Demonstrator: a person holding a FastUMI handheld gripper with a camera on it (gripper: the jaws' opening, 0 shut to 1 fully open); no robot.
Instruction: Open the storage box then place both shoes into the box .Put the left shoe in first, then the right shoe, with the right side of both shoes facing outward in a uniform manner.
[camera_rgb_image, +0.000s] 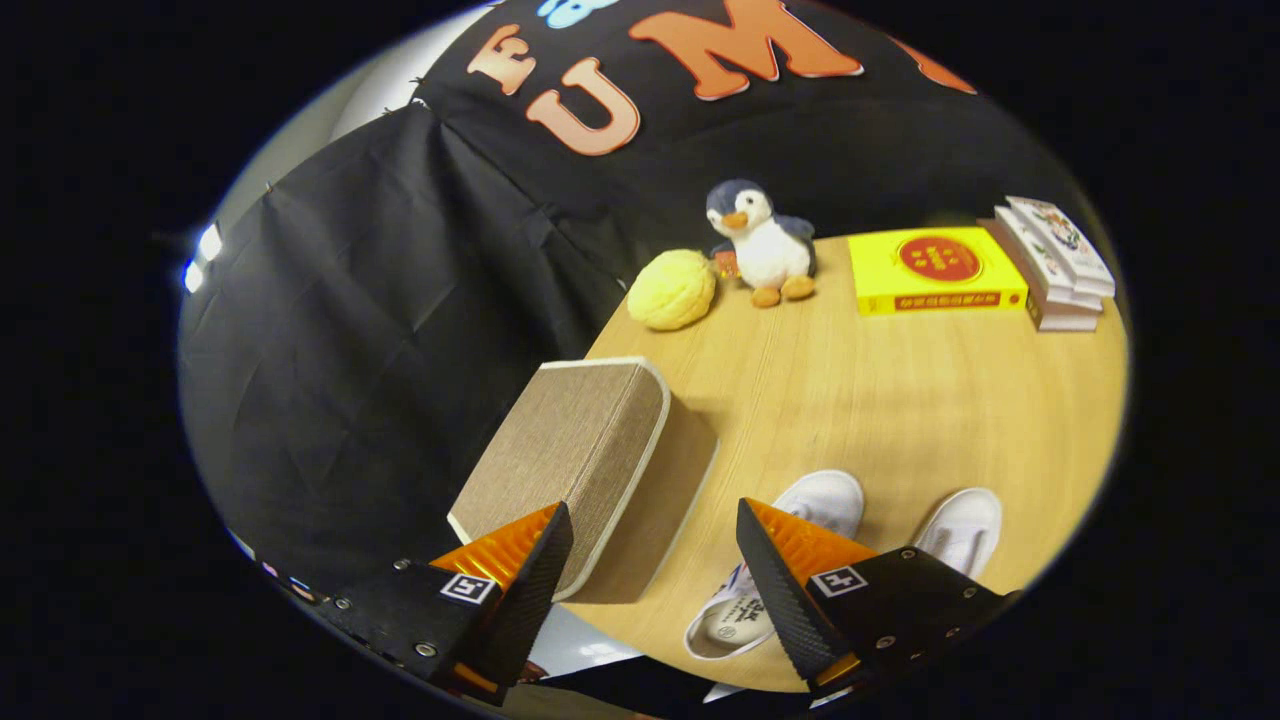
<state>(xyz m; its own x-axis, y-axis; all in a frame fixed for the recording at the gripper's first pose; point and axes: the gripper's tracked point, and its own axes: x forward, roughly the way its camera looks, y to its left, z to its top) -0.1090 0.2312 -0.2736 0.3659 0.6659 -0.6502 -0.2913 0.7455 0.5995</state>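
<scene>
Spread wide and gripping nothing, the hand-held gripper (655, 560) hovers over the table (880, 400) edge — closed storage box (575, 455) just ahead of its left finger. Two white shoes (790, 560) (962, 528) lie side by side near the right finger — one partly behind it.

The claw (655, 560) hides part of the nearer shoe (780, 570).

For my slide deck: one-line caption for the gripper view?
Open gripper hovers over closed storage box, two white shoes beside it.
</scene>
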